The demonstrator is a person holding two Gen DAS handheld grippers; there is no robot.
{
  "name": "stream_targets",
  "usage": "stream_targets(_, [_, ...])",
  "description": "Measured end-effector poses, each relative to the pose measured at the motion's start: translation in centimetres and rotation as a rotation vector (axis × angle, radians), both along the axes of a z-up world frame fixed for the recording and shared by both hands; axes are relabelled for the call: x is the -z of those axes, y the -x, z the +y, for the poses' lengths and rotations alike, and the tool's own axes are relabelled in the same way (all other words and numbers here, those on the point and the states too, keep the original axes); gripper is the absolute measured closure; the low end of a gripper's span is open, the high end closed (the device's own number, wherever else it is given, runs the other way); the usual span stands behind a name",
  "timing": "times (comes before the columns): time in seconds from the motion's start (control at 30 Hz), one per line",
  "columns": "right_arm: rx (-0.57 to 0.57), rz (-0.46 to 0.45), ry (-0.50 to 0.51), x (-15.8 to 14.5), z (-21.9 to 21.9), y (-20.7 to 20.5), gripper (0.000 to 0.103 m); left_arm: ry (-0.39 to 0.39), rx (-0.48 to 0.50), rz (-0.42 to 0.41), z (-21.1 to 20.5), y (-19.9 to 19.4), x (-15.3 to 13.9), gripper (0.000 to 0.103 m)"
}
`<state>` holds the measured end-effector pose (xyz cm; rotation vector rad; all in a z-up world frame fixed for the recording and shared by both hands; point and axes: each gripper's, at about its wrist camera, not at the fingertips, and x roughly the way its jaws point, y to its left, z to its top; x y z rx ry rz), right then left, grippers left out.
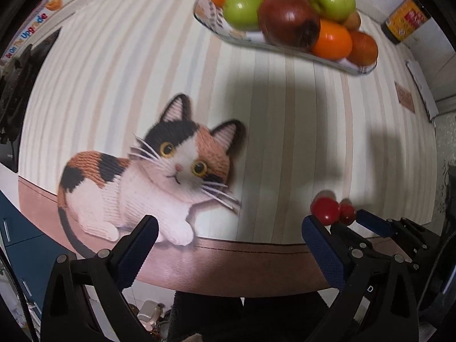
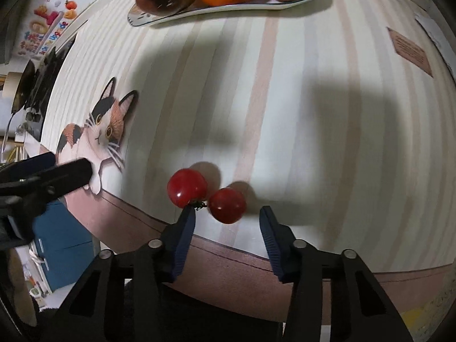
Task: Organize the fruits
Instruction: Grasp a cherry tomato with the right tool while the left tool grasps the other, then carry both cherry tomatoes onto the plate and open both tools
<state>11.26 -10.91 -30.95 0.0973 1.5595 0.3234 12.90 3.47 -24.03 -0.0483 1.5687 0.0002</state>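
Observation:
Two small red tomatoes lie side by side on the striped tablecloth near the table's front edge: the left tomato (image 2: 186,187) and the right tomato (image 2: 227,205). My right gripper (image 2: 228,215) is open, with the right tomato just ahead of the gap between its fingers and its left fingertip touching the left tomato's stem. My left gripper (image 1: 228,225) is open and empty over the front edge; the tomatoes (image 1: 326,210) sit beyond its right finger. A plate (image 1: 211,24) at the far side holds oranges, green apples and a dark red apple (image 1: 287,22).
A printed cat (image 1: 148,182) covers the cloth's front left. A dark jar (image 1: 404,20) stands at the far right, with a brown label (image 2: 410,51) on the cloth near it. The table's brown front edge (image 1: 228,262) runs under both grippers. A blue cabinet (image 2: 62,248) stands below left.

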Motion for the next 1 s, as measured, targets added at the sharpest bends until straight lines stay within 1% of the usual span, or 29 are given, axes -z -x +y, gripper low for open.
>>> stream_targets(0.1, [-0.025,-0.024,0.01,0.2,0.6,0.1,0.075,0.028,0.006,0.021,-0.6,0.1,0.6,0.0])
stream_targets(0.2, [-0.031,-0.033,0.007,0.1,0.7,0.1,0.075,0.063,0.016,0.038,-1.5,0.2,1.2,0.0])
stream_targets(0.27, [-0.019,-0.042,0.005,-0.4,0.0,0.0,0.075,0.092,0.031,0.048,-2.2,0.2,1.7,0.0])
stream_targets(0.4, [0.034,-0.056,0.007,-1.5,-2.4,0.4,0.075,0.128,0.103,0.056,-4.7,0.4,2.4,0.002])
stream_targets(0.43, [0.046,-0.058,0.011,-1.5,-2.9,0.4,0.075,0.132,0.121,0.055,-5.3,0.5,2.5,0.004])
stream_targets(0.47, [0.057,-0.058,0.014,-1.6,-3.5,0.5,0.075,0.138,0.14,0.053,-6.0,0.6,2.5,0.009])
stream_targets(0.5, [0.07,-0.057,0.015,-1.6,-4.1,0.6,0.075,0.143,0.151,0.054,-6.5,0.7,2.6,0.011])
stream_targets(0.53, [0.079,-0.056,0.017,-1.6,-4.6,0.6,0.075,0.148,0.163,0.055,-7.0,0.8,2.7,0.016])
stream_targets(0.57, [0.086,-0.055,0.021,-1.5,-4.9,0.6,0.075,0.152,0.171,0.055,-7.5,0.8,2.8,0.022])
stream_targets(0.6, [0.094,-0.055,0.021,-1.5,-5.1,0.6,0.075,0.156,0.178,0.056,-7.8,0.8,2.9,0.025])
stream_targets(0.63, [0.102,-0.055,0.02,-1.5,-5.4,0.7,0.075,0.157,0.184,0.06,-8.2,0.8,3.1,0.032])
stream_targets(0.67, [0.108,-0.057,0.019,-1.5,-5.6,0.7,0.075,0.158,0.193,0.063,-8.6,0.9,3.3,0.041])
stream_targets(0.7, [0.112,-0.06,0.02,-1.6,-6.2,0.8,0.075,0.158,0.2,0.066,-8.9,0.8,3.5,0.046])
stream_targets(0.73, [0.115,-0.062,0.021,-1.5,-5.8,0.8,0.075,0.157,0.205,0.068,-9.1,0.8,3.6,0.057])
stream_targets(0.77, [0.118,-0.064,0.02,-1.5,-6.0,0.8,0.075,0.159,0.209,0.071,-9.4,0.9,3.8,0.064])
stream_targets(0.8, [0.121,-0.066,0.018,-1.6,-6.2,0.8,0.075,0.159,0.212,0.07,-9.6,1.0,3.9,0.065])
stream_targets(0.87, [0.123,-0.07,0.02,-1.8,-6.6,0.8,0.075,0.158,0.218,0.05,-9.8,0.9,3.6,0.073])
stream_targets(0.9, [0.125,-0.074,0.02,-1.9,-6.7,0.7,0.075,0.164,0.215,0.05,-9.6,1.3,4.0,0.073])
stream_targets(0.97, [0.129,-0.078,0.018,-2.2,-7.2,0.7,0.075,0.171,0.204,0.039,-9.2,1.1,3.7,0.073])
stream_targets(1.0, [0.132,-0.081,0.016,-2.3,-7.4,0.5,0.075,0.17,0.201,0.034,-9.0,0.4,3.5,0.073])
